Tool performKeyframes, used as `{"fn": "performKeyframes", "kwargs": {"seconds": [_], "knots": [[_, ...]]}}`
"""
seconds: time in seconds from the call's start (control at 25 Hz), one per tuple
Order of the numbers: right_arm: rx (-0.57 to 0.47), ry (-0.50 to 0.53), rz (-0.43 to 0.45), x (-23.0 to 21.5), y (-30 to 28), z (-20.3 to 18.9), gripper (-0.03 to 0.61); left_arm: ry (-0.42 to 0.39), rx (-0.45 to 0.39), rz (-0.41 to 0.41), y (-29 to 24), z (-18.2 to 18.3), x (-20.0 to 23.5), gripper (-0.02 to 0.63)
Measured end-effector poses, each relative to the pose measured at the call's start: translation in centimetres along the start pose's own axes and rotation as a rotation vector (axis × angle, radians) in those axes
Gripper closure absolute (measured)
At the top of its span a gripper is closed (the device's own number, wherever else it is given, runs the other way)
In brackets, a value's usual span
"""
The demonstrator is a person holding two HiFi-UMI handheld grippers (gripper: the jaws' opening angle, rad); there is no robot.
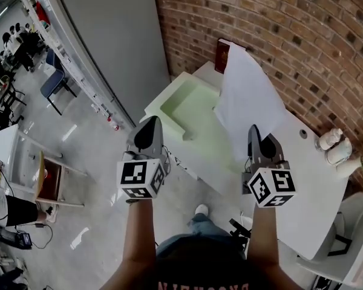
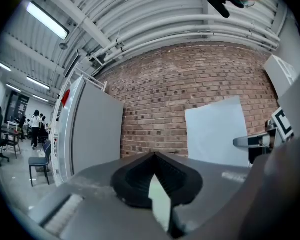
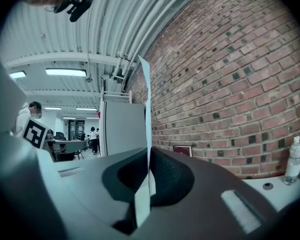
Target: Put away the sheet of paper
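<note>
Brick wall (image 1: 278,35) fills the upper right of the head view, with a white table (image 1: 308,186) running along its foot. Pale green tray (image 1: 190,110) sits on the table at frame centre; a dark red item (image 1: 221,54) stands against the wall behind it. Two white bottles (image 1: 333,147) at the table's right edge. Right gripper (image 1: 254,132): jaws clamped on the lower edge of the sheet of paper (image 1: 248,95), which stands upright above the table, just right of the tray. Right gripper view shows the sheet edge-on, pinched between the pads. Left gripper (image 1: 150,122): jaws closed tip to tip, nothing between them, held over the floor left of the tray, well apart from the sheet.
</note>
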State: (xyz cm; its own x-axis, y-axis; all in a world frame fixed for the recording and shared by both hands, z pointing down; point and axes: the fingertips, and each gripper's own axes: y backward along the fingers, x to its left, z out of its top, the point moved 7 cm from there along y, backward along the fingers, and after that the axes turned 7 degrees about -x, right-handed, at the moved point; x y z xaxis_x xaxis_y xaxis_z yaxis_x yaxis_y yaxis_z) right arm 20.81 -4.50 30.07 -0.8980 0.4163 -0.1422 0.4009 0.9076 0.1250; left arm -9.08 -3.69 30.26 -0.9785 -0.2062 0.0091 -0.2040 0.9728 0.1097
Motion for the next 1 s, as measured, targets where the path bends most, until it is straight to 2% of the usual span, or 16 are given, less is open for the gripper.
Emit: {"fn": "performKeyframes", "kwargs": {"seconds": [0.24,0.6,1.0], "knots": [[0.023,-0.075,0.012,-2.0,-4.5,-1.8,0.577,-0.009,0.033,-0.004,-4.1,-1.5,0.7,0.614],[0.094,-0.187,0.027,-2.8,-8.0,-5.4,0.577,0.014,0.096,-0.004,-6.6,-4.4,2.6,0.614],[0.189,-0.395,-0.041,-2.8,-10.3,-11.0,0.577,0.018,0.162,-0.051,-9.0,-6.9,5.0,0.614]]}}
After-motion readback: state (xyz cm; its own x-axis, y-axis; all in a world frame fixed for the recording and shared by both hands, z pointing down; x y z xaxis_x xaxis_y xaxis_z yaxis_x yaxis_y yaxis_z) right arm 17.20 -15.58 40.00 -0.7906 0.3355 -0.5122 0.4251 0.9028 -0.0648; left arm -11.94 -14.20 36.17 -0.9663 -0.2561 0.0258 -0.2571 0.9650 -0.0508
